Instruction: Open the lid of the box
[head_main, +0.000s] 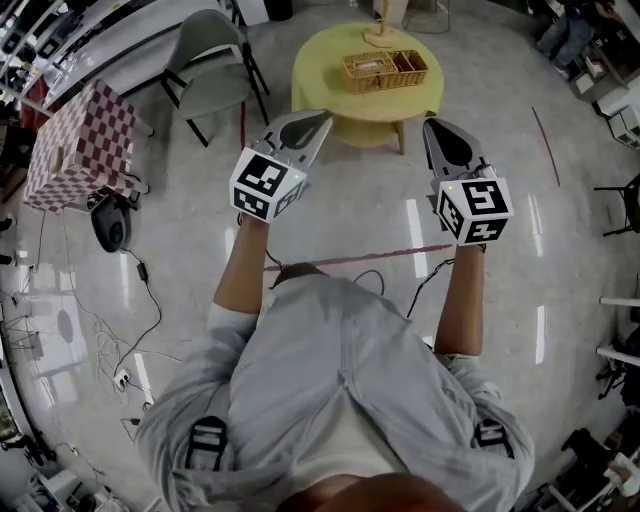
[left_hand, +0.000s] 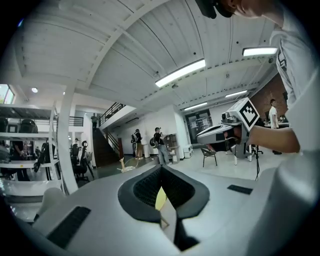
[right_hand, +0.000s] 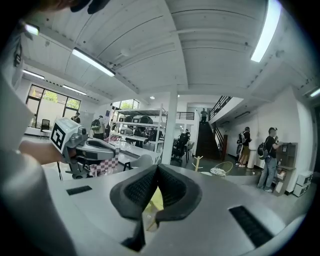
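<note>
A woven wicker box (head_main: 385, 70) stands on a round yellow table (head_main: 330, 90) ahead of the person in the head view. My left gripper (head_main: 322, 118) is held in the air short of the table's near left edge, its jaws shut with nothing between them. My right gripper (head_main: 430, 124) hovers off the table's near right edge, also shut and empty. In the left gripper view the jaws (left_hand: 161, 169) point out across the room, and a sliver of yellow shows below their meeting tips. The right gripper view shows its jaws (right_hand: 157, 168) the same way. The box is hidden in both gripper views.
A wooden stand (head_main: 380, 35) rises behind the box. A grey-green chair (head_main: 210, 65) stands left of the table, and a red-and-white chequered box (head_main: 80, 140) sits further left. Cables (head_main: 140, 300) trail over the glossy floor, with a red tape line (head_main: 380, 257) by the person's feet.
</note>
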